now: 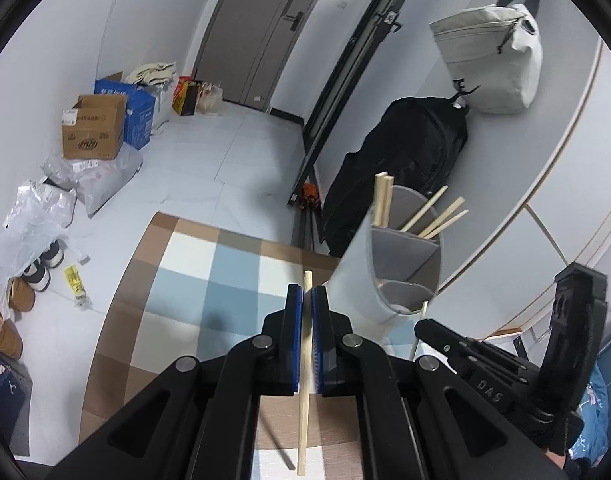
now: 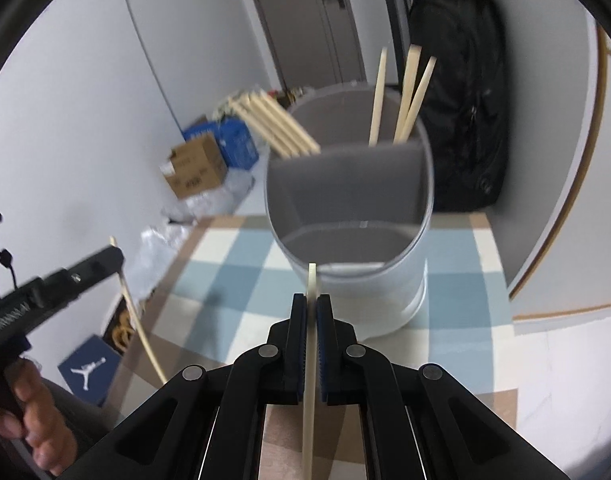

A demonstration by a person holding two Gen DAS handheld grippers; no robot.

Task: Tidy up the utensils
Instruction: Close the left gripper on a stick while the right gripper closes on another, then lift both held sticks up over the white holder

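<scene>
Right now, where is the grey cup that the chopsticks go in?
The grey holder stands on the checked tablecloth, straight ahead of the right gripper in its view. In the left wrist view it sits to the right, ahead of the left gripper.

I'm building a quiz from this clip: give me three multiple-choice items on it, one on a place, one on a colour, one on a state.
1. Where does the grey utensil holder stand?
A. On the floor
B. On the checked mat
C. Inside a cardboard box

2. What colour are the pads of the left tongs?
A. Blue
B. Red
C. Yellow

3. What are the right tongs doing?
A. Hanging open
B. Shut on nothing
C. Shut on a chopstick

Answers:
1 B, its base sits on the checked mat.
2 A, blue strips line the inner faces.
3 C, a chopstick runs between the closed pads.
</scene>
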